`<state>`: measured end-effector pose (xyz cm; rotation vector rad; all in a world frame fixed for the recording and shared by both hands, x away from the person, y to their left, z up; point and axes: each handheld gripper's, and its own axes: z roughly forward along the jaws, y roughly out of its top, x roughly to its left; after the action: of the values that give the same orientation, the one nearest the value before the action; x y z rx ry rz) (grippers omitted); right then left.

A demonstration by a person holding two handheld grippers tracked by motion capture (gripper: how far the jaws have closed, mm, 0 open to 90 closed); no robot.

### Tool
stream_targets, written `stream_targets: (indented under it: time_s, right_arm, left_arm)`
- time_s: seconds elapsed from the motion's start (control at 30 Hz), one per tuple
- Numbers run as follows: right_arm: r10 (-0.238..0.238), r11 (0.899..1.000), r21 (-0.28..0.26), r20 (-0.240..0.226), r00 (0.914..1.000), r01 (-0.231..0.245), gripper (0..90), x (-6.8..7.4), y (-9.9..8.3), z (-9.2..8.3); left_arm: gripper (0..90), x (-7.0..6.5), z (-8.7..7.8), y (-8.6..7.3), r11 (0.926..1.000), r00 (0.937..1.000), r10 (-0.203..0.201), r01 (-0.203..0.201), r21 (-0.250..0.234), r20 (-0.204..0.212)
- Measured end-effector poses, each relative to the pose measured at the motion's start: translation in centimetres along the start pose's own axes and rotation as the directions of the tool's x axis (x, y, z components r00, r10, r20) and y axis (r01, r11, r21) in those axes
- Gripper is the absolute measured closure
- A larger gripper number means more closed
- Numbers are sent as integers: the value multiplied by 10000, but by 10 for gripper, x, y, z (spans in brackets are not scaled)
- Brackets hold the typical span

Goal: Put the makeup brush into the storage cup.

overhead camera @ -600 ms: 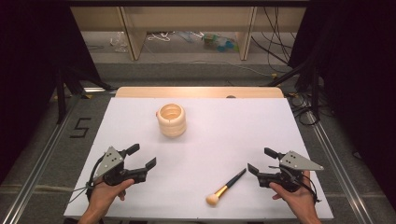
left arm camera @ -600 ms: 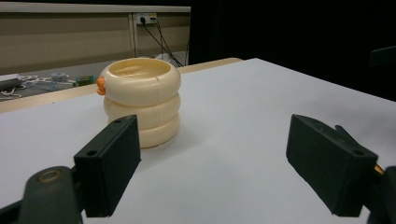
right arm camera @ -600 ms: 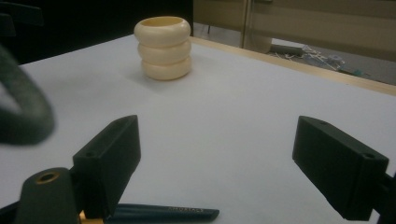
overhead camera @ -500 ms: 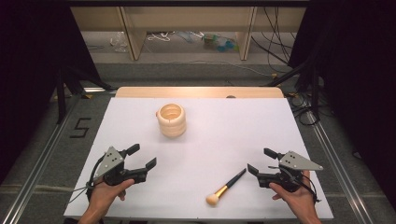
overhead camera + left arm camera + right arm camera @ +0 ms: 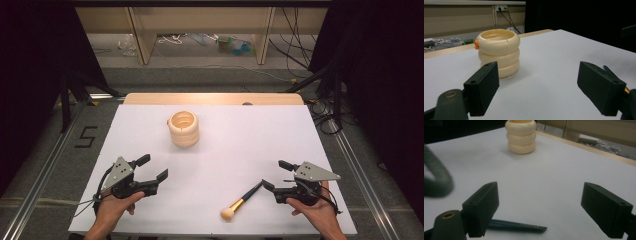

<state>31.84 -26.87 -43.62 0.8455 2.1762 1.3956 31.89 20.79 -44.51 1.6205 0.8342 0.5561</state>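
A cream ribbed cup (image 5: 183,128) shaped like stacked rings stands upright on the white table (image 5: 235,150), toward the back left of centre. It appears ahead in the left gripper view (image 5: 498,53), with a small orange bit on its rim, and far off in the right gripper view (image 5: 521,136). A makeup brush (image 5: 242,201) with a dark handle and pale bristles lies near the front edge; its handle (image 5: 516,225) lies just before the right jaws. My left gripper (image 5: 152,167) rests open at the front left, nothing between its jaws. My right gripper (image 5: 276,174) rests open at the front right, beside the brush handle tip.
A wooden strip (image 5: 215,98) borders the table's far edge. Beyond it are shelving legs and loose cables (image 5: 295,50) on the floor. A floor marking "5" (image 5: 86,136) lies left of the table. The white surface between cup and grippers is bare.
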Motion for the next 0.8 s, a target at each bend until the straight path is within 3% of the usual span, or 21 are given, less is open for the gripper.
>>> stream_targets:
  time_s: [0.27, 0.5, 0.67, 0.8]
  right_arm:
    - [-866, 9915, 900, -861, 9925, 943, 157, 4, 14, 8]
    - [-1445, 9714, 1645, -1618, 9762, 1711, 159, 8, 21, 20]
    - [-1889, 9413, 2365, -2229, 9564, 2410, 191, 14, 24, 31]
    - [-2316, 8996, 3028, -2801, 9316, 3146, 212, 21, 25, 41]
  left_arm:
    - [177, -1, 2, -1, 9998, 9998, -194, 195, 86, -36]
    - [177, -1, 3, -1, 9999, 10000, -4, 4, 135, -17]
    - [177, 0, 2, -2, 9999, 10000, -60, 61, 128, -29]
    - [177, 0, 3, -2, 9999, 10000, -31, 31, 130, -1]
